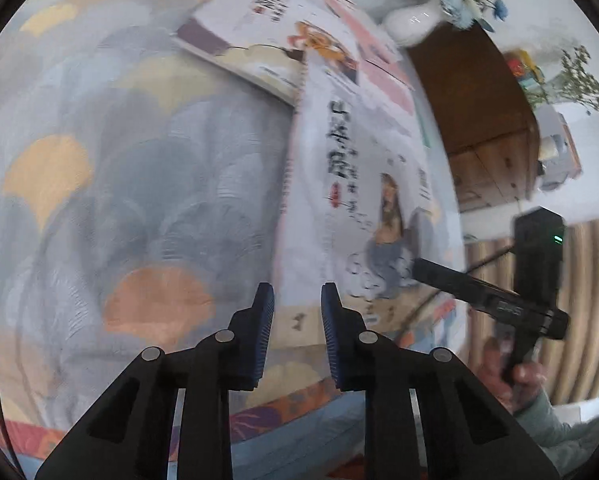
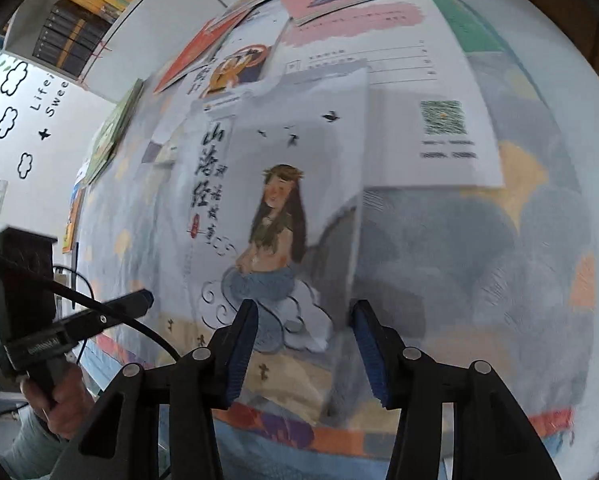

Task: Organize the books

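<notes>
- Left wrist view: left gripper (image 1: 297,300) points down at a bedspread (image 1: 131,168) with a grey, yellow and orange fan pattern. Fingers (image 1: 264,332) stand a narrow gap apart, pinching nothing; the gap sits over the near left corner of the mermaid book (image 1: 363,184).
- That book lies flat on the bedspread, just right of centre. Its far end overlaps a second book (image 1: 259,46) with an orange figure on the cover. More pink and white books (image 1: 379,52) lie farther on the right.
- Far right: white vase (image 1: 409,22) of flowers on a brown wooden cabinet (image 1: 475,108).
- Right gripper (image 1: 499,300) shows at the right edge, held by a hand (image 1: 511,372); its tip is over the book's near right corner. Blurred, so contact is unclear.
- Right wrist view: right gripper (image 2: 305,320) has its fingers (image 2: 241,348) partly spread, nothing pinched; the mermaid book (image 2: 275,200) has its near edge between them, not clamped.
- A white sheet with a green code square (image 2: 439,120) lies far right of the book, partly under it.
- Left gripper (image 2: 99,316) and its hand (image 2: 59,404) sit at the near left; bookshelf (image 2: 87,4) far left.
</notes>
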`<state>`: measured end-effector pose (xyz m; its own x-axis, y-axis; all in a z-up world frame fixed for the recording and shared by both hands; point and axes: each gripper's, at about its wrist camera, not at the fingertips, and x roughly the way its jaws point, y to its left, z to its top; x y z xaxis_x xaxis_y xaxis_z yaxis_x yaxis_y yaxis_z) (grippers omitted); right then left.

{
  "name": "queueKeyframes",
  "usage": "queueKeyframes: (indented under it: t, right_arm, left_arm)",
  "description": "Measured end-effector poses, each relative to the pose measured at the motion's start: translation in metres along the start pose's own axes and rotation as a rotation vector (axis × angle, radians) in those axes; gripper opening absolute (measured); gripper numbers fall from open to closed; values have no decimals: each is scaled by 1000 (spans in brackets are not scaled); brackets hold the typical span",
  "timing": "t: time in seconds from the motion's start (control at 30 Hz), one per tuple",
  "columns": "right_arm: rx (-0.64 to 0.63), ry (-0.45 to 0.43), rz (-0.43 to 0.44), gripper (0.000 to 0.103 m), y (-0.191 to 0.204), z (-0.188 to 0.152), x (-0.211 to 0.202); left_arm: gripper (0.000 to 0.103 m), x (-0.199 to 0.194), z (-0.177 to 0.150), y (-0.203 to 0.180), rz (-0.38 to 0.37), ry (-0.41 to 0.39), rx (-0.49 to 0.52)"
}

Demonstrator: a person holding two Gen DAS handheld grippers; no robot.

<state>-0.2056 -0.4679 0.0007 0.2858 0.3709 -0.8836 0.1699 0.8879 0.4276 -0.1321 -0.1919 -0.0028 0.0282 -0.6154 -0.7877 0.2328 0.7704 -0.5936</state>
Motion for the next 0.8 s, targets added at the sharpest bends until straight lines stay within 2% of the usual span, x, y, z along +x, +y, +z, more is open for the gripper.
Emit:
queueKeyframes:
  t: [0.03,0.13,0.17,0.23,0.3,0.33,0.4,0.43,0.47,0.5,0.57,0.63,0.67,0.73,0.8]
  right_arm:
    - [3,-20,-20,41,-1,-1,-5]
    - [27,-133,-67,38,1,-1,-22]
    - [34,-143,-78,38,2,-3,-23]
    - [25,-142,-119,37,6,-7,-17]
    - [10,-99,-158,37,9,-12,-4]
    - [8,-91,-148,37,8,-18,-5]
    - [-15,-89,-114,39,8,-23,-6]
    - [-26,-93,-121,39,9,-24,-6]
    - [-26,-96,-127,39,8,-25,-6]
    - [-16,-95,-115,39,5,-24,-6]
    - [44,-98,-40,39,-5,-25,-9]
    - [120,-97,39,39,-19,-25,-9]
    - [139,-96,60,39,-22,-25,-8]
    - [153,-94,82,39,-22,-25,-7]
    - [136,-93,75,39,-20,-25,-6]
  left_arm:
    - [20,-1,0,2,19,-17,-11]
    - [21,3,3,10,72,-65,-78]
    - [21,5,6,13,35,-76,-112]
    - [21,9,9,15,-31,-56,-135]
    - [21,14,7,6,-28,-42,-116]
    - [21,15,5,1,-18,-40,-89]
    - [21,18,4,-3,-46,-20,-90]
    - [21,18,4,-4,-83,-20,-104]
    - [21,15,5,-1,-174,-24,-132]
    - [21,11,6,1,-301,-22,-175]
    - [21,6,5,-1,-414,-34,-201]
    - [21,4,7,-9,-385,-41,-167]
    - [20,7,9,-14,-310,-42,-140]
    - [12,19,10,-19,-201,-24,-110]
    - [9,28,8,-23,-163,-7,-85]
